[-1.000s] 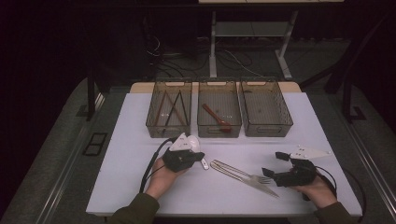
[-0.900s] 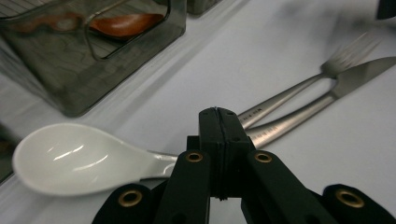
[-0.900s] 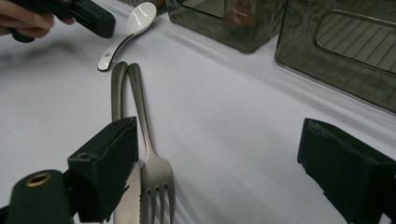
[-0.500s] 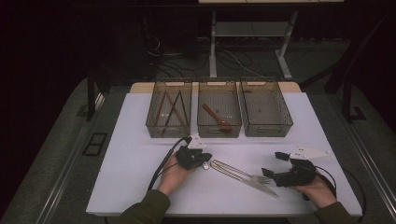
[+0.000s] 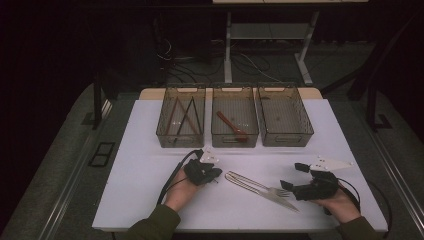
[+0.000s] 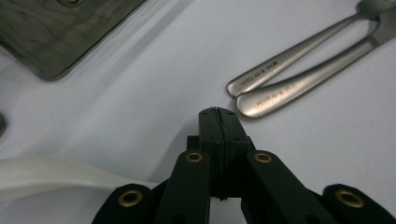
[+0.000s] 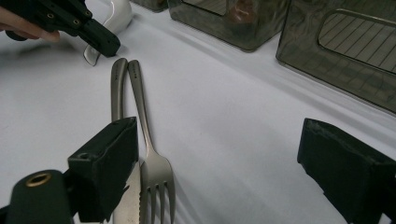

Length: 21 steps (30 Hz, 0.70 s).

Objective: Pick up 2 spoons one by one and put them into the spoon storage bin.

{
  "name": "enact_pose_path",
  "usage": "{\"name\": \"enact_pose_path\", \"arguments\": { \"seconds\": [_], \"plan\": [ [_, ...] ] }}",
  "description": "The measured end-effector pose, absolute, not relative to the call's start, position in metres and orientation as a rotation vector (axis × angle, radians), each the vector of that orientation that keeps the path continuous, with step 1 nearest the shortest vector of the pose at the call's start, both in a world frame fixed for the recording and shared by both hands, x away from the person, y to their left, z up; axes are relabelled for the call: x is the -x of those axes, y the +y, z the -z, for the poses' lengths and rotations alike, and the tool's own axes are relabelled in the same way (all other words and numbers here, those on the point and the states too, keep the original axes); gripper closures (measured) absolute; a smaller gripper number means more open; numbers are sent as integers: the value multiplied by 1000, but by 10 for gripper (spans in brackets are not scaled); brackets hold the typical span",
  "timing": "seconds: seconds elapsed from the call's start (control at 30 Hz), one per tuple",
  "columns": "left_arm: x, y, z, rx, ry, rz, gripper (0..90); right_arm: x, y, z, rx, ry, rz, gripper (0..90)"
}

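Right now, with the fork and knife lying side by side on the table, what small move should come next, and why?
Probably ease the open right tongs sideways until they straddle the fork alone. One jaw now sits over the knife beside it, so closing here could catch both. The left tongs are shut just off the handle ends, holding nothing.
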<state>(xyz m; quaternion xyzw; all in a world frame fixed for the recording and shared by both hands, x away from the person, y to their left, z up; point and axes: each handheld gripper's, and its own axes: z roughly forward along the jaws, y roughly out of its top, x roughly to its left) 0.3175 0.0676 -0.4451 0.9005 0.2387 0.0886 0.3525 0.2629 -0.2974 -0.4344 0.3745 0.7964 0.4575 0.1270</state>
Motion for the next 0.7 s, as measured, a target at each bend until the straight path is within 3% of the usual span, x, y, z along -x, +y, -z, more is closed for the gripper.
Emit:
{"name": "enact_pose_path", "arguments": {
  "seconds": [0.7],
  "plan": [
    [-330, 96, 433, -2264, 684, -331, 874, -263, -297, 434, -1076, 2320, -1322, 128]
  ]
}}
